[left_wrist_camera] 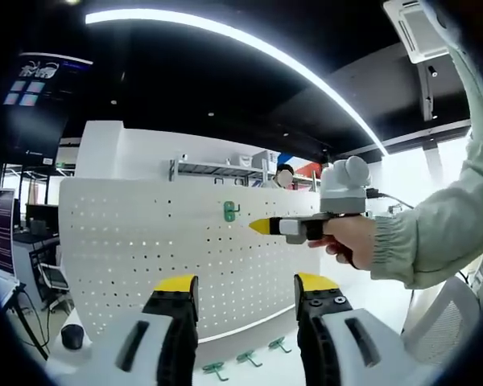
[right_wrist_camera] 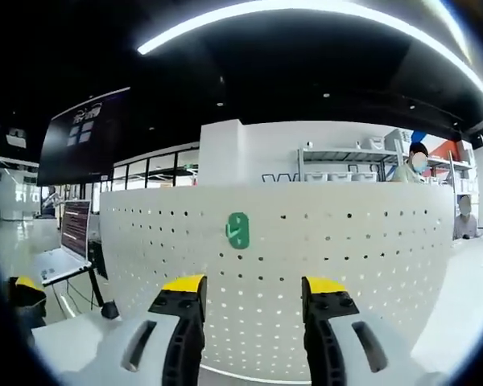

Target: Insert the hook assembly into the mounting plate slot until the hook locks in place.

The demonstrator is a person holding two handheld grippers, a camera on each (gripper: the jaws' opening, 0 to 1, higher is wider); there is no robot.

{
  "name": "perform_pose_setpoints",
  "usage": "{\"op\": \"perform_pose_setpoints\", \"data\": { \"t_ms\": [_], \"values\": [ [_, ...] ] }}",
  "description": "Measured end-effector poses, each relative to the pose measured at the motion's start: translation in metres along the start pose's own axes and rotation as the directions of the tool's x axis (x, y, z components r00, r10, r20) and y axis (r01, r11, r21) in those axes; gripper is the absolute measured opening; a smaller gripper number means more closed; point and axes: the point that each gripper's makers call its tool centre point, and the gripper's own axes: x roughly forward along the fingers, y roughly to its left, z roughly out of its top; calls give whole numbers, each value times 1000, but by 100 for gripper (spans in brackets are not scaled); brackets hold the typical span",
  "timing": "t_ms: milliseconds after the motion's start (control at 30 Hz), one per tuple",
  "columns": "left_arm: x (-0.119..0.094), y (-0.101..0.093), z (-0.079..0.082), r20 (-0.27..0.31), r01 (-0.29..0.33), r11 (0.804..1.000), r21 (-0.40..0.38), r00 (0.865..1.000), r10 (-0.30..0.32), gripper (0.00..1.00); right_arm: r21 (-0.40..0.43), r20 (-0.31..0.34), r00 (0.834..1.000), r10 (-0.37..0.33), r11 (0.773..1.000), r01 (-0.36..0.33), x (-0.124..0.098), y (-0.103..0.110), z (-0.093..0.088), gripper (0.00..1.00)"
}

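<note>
Pegboard (left_wrist_camera: 145,241): white, upright; one green hook (left_wrist_camera: 230,211) mounted near its top edge.
Spare hooks (left_wrist_camera: 247,358): three, green, on the table at the board's foot.
Left gripper (left_wrist_camera: 245,293): jaws wide, empty.
Right gripper (right_wrist_camera: 253,293): jaws wide, empty, facing the mounted hook (right_wrist_camera: 237,230).
Surroundings: laptop (right_wrist_camera: 68,241) at left; shelving (left_wrist_camera: 217,169) behind the board.
</note>
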Motion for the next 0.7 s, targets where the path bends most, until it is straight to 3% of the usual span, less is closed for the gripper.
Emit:
{"op": "perform_pose_setpoints", "data": {
  "t_ms": [267,700],
  "values": [
    [-1,-3,2,-3,4,1000,8,1000,-4,49,-28,-52,997,55,998,-56,-33,2,-16,46],
    [1,-10,-10,-39,29,999,16,999,-28,49,-42,-95,987,128,990,-132,-92,7,-40,46]
  ]
}}
